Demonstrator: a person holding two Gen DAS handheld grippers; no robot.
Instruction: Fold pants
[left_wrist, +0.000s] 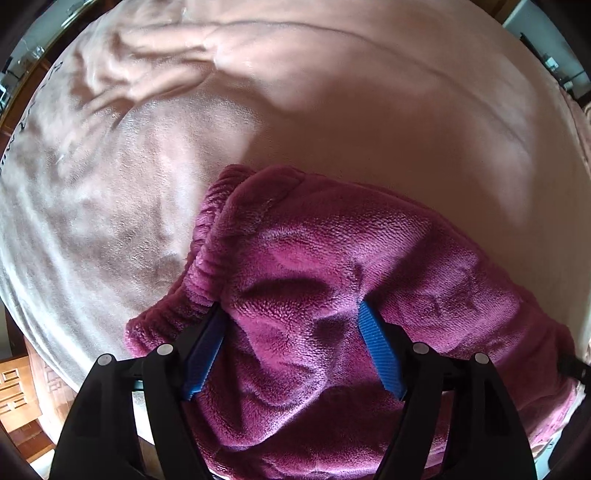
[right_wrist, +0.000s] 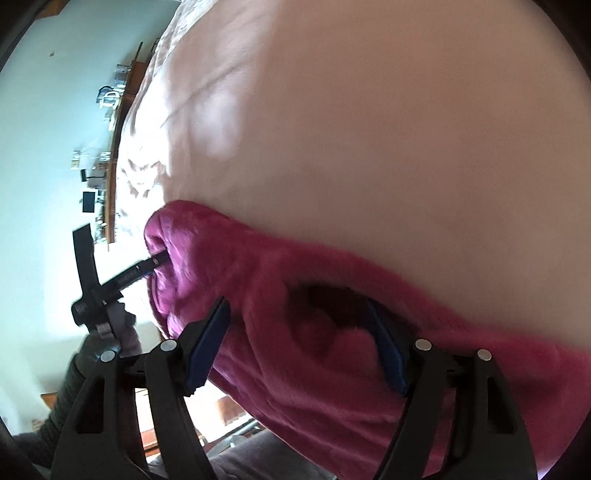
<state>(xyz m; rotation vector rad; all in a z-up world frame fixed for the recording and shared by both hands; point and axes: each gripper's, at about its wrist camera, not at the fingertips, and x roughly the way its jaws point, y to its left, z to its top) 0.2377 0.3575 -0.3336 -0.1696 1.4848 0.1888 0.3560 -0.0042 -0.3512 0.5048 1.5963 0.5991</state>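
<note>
Evidently caught early in the fold. Found the magenta fleece pants bunched at the near edge of the bed, elastic waistband toward the left, body of the garment running off to the right. Judged no clean crease made yet: rumpled, one heavy lump, not squared or laid flat. Left to do, by that reading: spreading or aligning the legs, then the fold-overs and smoothing.

Noted the left gripper with jaws standing wide and thick fleece filling the gap, touching both blue pads; could not tell whether truly clamped or only pushed into the pile. Saw the same at the right gripper: jaws wide, fabric packed between, grip not confirmed. Seemed lifted somewhat at the near edge in the right wrist view, with floor showing beneath.

Rested otherwise on a pale pink plush blanket, wrinkled toward the far left, smooth and sunlit near the middle. Made out a light wall beyond, a wooden shelf of small clutter too blurred to name, and carved wooden furniture beside the bed.
</note>
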